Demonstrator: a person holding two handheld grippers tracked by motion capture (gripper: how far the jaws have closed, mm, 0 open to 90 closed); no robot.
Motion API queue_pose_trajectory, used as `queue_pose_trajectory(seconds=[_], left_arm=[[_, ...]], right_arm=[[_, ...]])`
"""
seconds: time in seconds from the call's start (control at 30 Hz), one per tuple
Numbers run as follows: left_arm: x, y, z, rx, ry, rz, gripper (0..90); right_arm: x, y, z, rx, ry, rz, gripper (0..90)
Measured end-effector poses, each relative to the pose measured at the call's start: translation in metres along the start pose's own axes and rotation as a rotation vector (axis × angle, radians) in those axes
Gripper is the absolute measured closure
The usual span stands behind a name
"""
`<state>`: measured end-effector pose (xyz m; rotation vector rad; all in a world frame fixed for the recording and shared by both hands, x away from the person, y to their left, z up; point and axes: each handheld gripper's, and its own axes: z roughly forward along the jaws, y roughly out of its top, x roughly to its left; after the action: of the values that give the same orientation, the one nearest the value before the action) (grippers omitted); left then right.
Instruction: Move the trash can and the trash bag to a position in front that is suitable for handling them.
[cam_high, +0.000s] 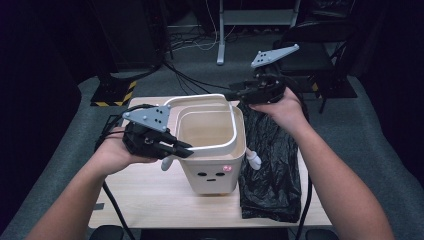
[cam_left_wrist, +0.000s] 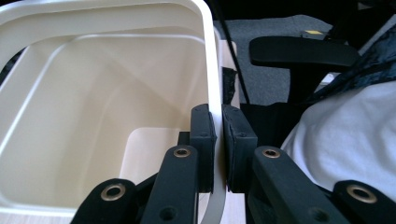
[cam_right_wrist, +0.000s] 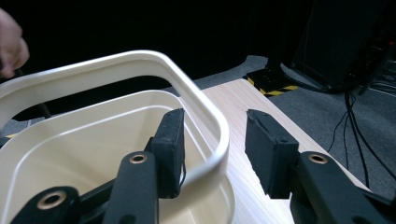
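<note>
I have a cream plastic waste bin with a small face printed on its front (cam_high: 212, 167) standing upright near the middle of the pale wooden table (cam_high: 150, 200), and around its mouth sits a white rounded-square plastic rim ring (cam_high: 200, 100), lifted at the far side so it tilts above the bin's own edge. That ring is what my next move turns on — it runs between my two tools, its near-left side in my left gripper (cam_high: 172, 147) and its far-right corner at my right gripper (cam_high: 237, 92). My left jaws are clamped on the ring's thin band, one pad inside the bin and one outside. My right jaws stand parted astride the ring's corner: the inner pad looks close against it, the outer pad well clear, so I judge nothing is gripped there. Just right of the bin a crumpled black plastic bin bag (cam_high: 270, 165) lies along the table, under my right forearm. Beyond the table lie grey carpet, loose cables and a black office chair (cam_high: 310, 55) in a dark room.
</note>
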<state>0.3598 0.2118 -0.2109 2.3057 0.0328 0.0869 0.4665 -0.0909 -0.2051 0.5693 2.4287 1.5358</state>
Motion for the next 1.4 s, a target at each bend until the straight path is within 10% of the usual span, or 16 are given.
queue_pose_trajectory(seconds=[0.63,1.4], left_arm=[[0.04,-0.02,-0.014,-0.035,0.159,-0.141,83.7],[0.079,-0.041,-0.027,-0.079,0.365,-0.263,83.5]], right_arm=[[0.016,-0.052,-0.032,0.03,-0.014,-0.009,55.8],[0.062,-0.07,-0.039,0.004,0.029,-0.097,53.9]])
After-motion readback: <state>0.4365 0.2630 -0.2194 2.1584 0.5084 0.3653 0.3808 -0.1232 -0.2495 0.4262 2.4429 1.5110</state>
